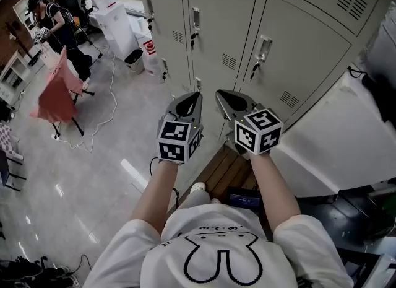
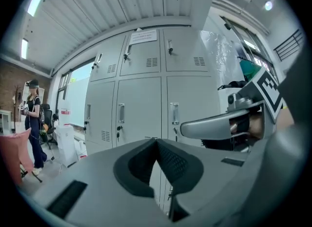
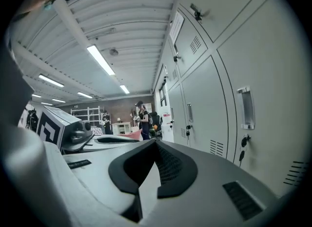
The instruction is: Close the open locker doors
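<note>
Since every door (image 1: 221,21) in the head view sits flush in the grey lockers (image 1: 309,8), the chief risk, as I judge it, is a wasted reach. The aim is at a shut bank, and any open door must lie out of frame. Left claw (image 1: 193,99) and right claw (image 1: 224,98) hang side by side, each closed on nothing. Pushing with such narrow tips could skid on smooth painted steel or snag a handle (image 1: 264,48). Below lies a glossy grey floor (image 1: 93,175) with a loose cable (image 1: 102,116), a trip hazard on a step left. Wooden slats (image 1: 226,169) sit at the feet.

From the left gripper view, its shut tips point at two rows of closed doors, with the right claw just beside. A careless swing could knock the two together.

From the right gripper view, the lockers run close along the right, near enough to scrape or catch a dangling key (image 3: 242,154). Strip lights (image 3: 100,60), shelving (image 3: 80,113) and a bystander (image 3: 142,118) fill the far room.
</note>
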The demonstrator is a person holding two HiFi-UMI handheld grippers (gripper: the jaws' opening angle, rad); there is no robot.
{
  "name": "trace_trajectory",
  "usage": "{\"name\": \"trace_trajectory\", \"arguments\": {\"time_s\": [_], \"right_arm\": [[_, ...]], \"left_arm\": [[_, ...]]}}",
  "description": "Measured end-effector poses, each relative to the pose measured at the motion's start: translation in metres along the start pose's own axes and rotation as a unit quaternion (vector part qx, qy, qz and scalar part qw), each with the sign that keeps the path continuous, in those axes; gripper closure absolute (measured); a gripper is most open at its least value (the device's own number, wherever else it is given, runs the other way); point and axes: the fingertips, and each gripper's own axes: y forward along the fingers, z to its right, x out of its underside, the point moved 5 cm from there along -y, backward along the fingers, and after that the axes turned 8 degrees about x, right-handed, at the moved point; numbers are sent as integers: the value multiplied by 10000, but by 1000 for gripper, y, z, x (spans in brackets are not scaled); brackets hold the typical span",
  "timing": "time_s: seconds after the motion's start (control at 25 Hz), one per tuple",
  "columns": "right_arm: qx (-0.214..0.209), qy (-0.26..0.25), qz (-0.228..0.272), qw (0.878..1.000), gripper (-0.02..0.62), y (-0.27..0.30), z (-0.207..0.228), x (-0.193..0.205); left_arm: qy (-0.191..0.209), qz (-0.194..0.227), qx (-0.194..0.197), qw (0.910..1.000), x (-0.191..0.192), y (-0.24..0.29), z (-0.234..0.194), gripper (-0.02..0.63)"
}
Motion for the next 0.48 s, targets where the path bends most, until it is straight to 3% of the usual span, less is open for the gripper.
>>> {"name": "trace_trajectory", "arguments": {"time_s": [0.24,0.48], "right_arm": [[206,-170,684,9973,578,-34,-14,-32],[368,-296,897,9949,580,-51,-24,-51]], "left_arm": [[94,426,180,9989,-30,-14,18,589],[87,574,365,9976,-48,-23,22,589]]}}
